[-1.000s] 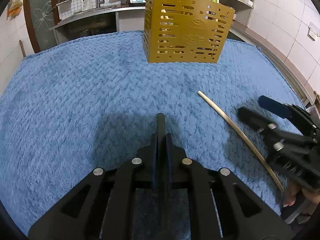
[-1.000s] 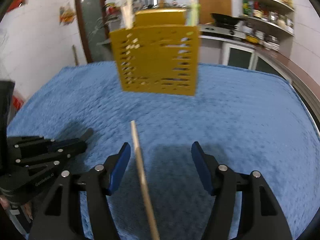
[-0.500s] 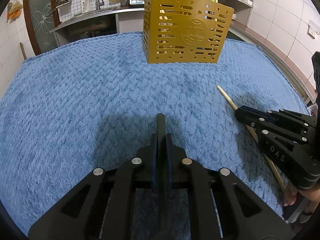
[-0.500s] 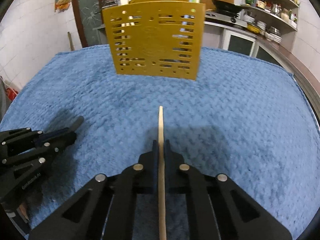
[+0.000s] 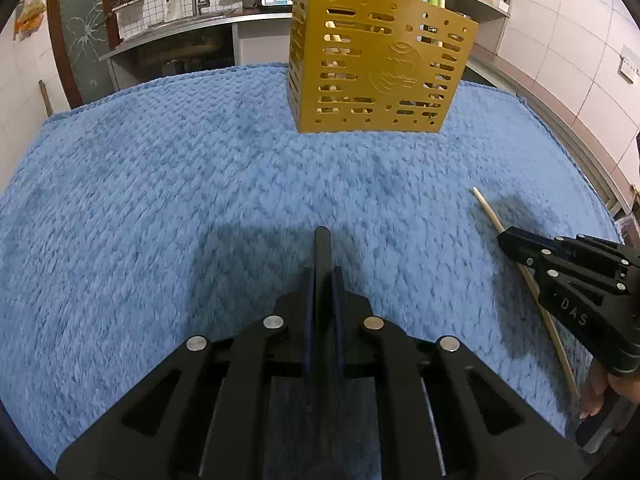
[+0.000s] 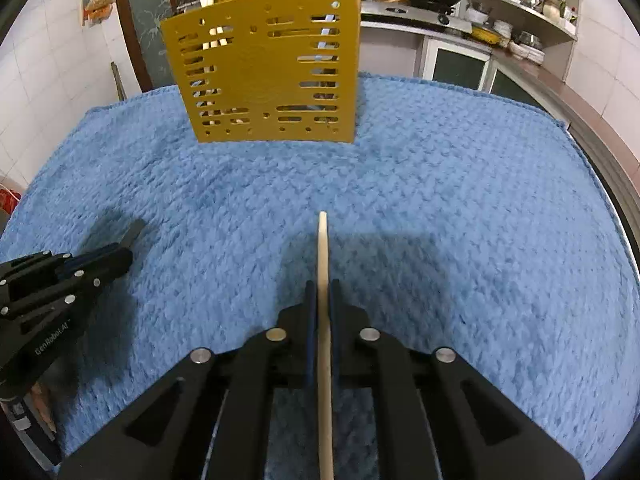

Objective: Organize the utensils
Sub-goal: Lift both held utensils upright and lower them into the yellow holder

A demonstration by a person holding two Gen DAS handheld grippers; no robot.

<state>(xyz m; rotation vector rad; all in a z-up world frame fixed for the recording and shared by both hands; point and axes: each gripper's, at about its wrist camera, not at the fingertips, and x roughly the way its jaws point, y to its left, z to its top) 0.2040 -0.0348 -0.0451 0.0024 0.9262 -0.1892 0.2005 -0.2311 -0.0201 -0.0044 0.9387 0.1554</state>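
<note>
Since the earlier frames we had closed the right gripper on the pale chopstick, its jaws, spread a second before, now pinching the stick along its length so the tip jutted forward over the blue towel. Our left gripper had not moved; its jaws were pressed together on a dark chopstick whose end poked out ahead. We judged the pale stick light, stiff and smooth, likely to swivel in a narrow pinch, so a hold nearer its middle seemed wiser than one at the thin tip. It looked like bamboo or wood, round and slightly tapered. Well ahead stood the yellow holder, a rigid slotted plastic box with other sticks upright inside; the towel beneath was thick, nubbly and soft.
</note>
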